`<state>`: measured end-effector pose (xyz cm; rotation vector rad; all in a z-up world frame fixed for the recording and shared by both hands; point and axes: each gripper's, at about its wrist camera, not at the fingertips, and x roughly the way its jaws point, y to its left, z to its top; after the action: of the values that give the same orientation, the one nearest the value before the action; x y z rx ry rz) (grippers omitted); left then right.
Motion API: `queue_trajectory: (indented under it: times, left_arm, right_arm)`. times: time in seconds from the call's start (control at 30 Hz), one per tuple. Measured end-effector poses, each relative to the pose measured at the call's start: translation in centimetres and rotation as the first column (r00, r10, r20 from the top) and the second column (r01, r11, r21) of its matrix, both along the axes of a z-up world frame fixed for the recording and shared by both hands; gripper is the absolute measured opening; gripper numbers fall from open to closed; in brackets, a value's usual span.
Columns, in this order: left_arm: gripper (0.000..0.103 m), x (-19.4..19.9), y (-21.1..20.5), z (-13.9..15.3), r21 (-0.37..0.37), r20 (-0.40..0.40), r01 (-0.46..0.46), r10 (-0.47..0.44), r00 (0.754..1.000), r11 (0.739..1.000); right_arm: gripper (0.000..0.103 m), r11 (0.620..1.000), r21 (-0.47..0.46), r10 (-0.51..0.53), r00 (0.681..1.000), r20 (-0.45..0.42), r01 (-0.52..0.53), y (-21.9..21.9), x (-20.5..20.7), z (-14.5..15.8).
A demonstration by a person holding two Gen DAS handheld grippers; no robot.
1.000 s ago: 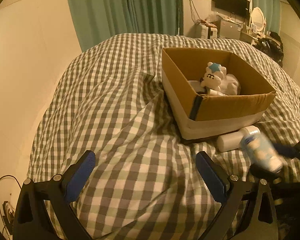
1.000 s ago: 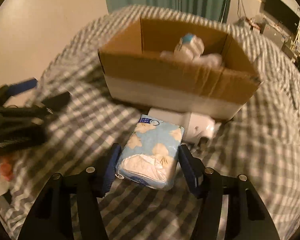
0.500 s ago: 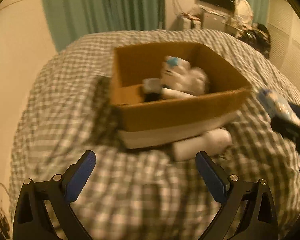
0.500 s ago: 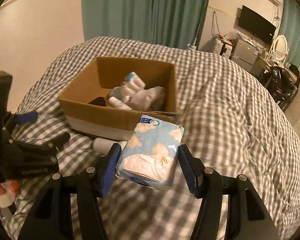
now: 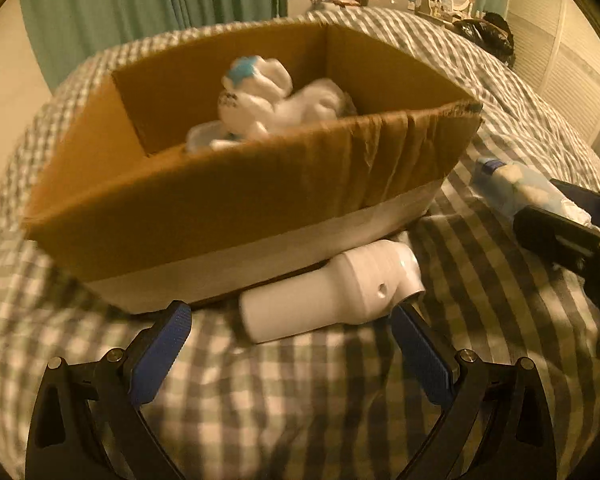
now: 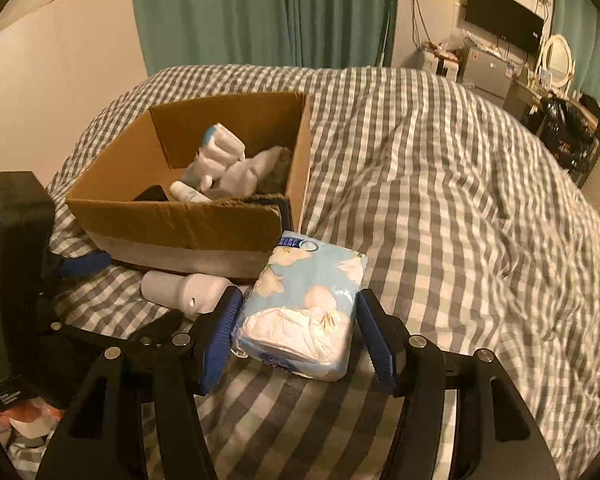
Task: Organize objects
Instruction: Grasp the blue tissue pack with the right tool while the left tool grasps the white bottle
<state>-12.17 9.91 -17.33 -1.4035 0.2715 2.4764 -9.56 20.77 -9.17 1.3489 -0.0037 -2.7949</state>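
Here, left to right: left tongs wide open, empty, aimed at the white bottle lying just ahead against the cardboard box, long axis crosswise between the pads, nearer this hand. Right tongs clamped on the blue tissue pack, held beside the box's right corner.

Place: you were in a home bedroom.
Bed: a checked duvet lay under you.
Window: green curtains hung behind.
Far wall: you faced a television and round mirror.
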Motion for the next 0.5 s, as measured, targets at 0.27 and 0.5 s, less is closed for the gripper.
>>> queue_trajectory:
  times: [0.27,0.5]
  left_arm:
    - [0.103,-1.4,1.6,-2.6,0.02,0.062,0.043,-0.044,0.997,0.999]
    - [0.083,0.2,2.3,-1.4,0.022,0.022,0.105,-0.106,0.994,0.994]
  right_arm:
    - [0.059,0.999,-0.047,0.011,1.0,0.007,-0.01,0.3,-0.1,-1.0]
    - [0.059,0.998,-0.064,0.008,1.0,0.005,-0.007,0.6,0.5,-1.1]
